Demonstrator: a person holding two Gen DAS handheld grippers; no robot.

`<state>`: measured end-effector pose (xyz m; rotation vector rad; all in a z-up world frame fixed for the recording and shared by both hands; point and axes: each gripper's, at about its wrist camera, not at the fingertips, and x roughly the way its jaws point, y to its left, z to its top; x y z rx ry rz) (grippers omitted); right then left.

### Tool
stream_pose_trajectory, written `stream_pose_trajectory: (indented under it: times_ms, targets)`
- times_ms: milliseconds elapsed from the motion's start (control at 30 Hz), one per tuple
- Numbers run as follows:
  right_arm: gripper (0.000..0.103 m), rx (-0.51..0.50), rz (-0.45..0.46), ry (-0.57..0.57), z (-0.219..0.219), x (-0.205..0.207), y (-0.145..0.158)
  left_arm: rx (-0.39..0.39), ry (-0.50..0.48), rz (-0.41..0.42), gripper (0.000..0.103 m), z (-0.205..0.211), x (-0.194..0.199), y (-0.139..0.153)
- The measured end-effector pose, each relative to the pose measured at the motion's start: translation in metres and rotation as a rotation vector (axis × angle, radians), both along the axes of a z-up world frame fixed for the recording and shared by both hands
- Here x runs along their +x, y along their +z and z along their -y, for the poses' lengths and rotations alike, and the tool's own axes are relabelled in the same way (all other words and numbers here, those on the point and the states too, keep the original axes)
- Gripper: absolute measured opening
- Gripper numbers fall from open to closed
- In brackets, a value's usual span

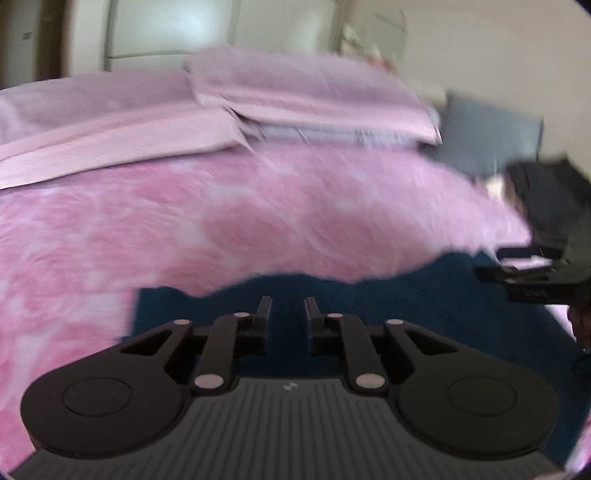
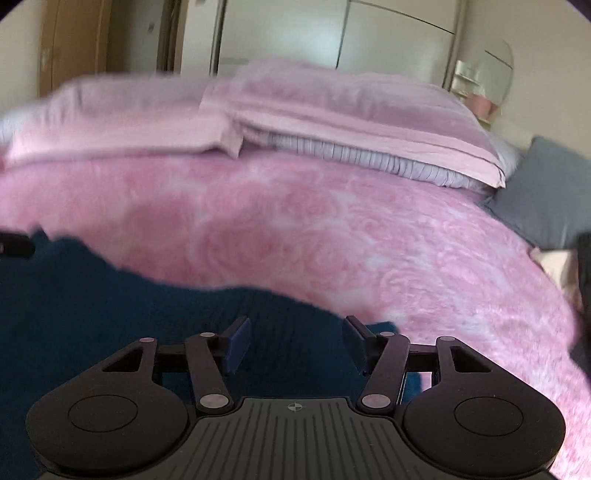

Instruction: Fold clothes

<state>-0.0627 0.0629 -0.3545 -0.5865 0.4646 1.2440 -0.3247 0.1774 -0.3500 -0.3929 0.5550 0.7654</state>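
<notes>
A dark blue knitted garment (image 1: 406,306) lies flat on the pink blanket, with a wavy far edge; the right wrist view shows it (image 2: 92,314) filling the lower left. My left gripper (image 1: 288,308) hovers over its near part, fingers a narrow gap apart with only cloth showing beneath. My right gripper (image 2: 295,332) stands wide open above the garment's right end, nothing between its blue pads (image 2: 238,343). The right gripper (image 1: 517,273) also shows at the right edge of the left wrist view. A tip of the left gripper (image 2: 14,245) pokes in at the left edge of the right wrist view.
The pink rose-patterned blanket (image 2: 332,240) covers the bed beyond the garment. Pale pink pillows (image 2: 332,110) lie across the head of the bed. A grey cushion (image 2: 546,192) sits at the right side. White wardrobe doors (image 2: 288,33) stand behind the bed.
</notes>
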Motion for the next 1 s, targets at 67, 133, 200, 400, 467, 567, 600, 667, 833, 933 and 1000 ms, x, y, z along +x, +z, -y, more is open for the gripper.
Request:
stream_pose_trajectory:
  times_ms: [67,133,200,400,467,567,600,667,833,933,1000]
  targets:
    - [0.057,-0.052,0.037,-0.038,-0.009,0.006,-0.024,-0.002,0.008,-0.038,0.015,-0.006,0.009,-0.012]
    - [0.057,-0.047,-0.018,-0.08,-0.011,0.023,-0.039,-0.004,0.017,-0.076,0.014,-0.012,0.018,-0.023]
    - [0.057,-0.047,-0.096,-0.099,-0.009,0.037,-0.04,-0.006,0.025,-0.113,0.014,-0.017,0.026,-0.035]
    - [0.057,0.003,-0.16,-0.18,0.012,0.038,-0.003,-0.009,0.076,-0.073,0.006,0.004,0.007,-0.004]
    - [0.057,0.092,-0.212,-0.133,0.039,0.023,0.022,-0.016,0.038,0.008,0.006,0.027,-0.004,0.013]
    - [0.056,0.105,-0.268,-0.024,0.069,-0.014,0.032,-0.026,-0.062,0.041,0.005,0.069,-0.003,0.023]
    - [0.051,0.088,-0.264,-0.001,0.076,-0.026,0.031,-0.028,-0.095,0.034,0.004,0.083,0.0,0.021]
    - [0.041,0.049,-0.238,0.041,0.092,-0.05,0.024,-0.031,-0.136,-0.011,0.004,0.105,0.008,0.007]
    - [0.041,0.017,-0.145,-0.009,0.102,-0.058,-0.013,-0.011,-0.024,-0.03,0.003,0.108,0.009,-0.022]
    - [0.041,0.005,-0.163,-0.049,0.107,-0.051,-0.003,0.037,0.071,-0.103,0.003,0.107,-0.005,-0.012]
    - [0.041,0.011,-0.143,-0.079,0.118,-0.05,0.006,-0.005,0.107,-0.051,0.002,0.109,-0.031,-0.004]
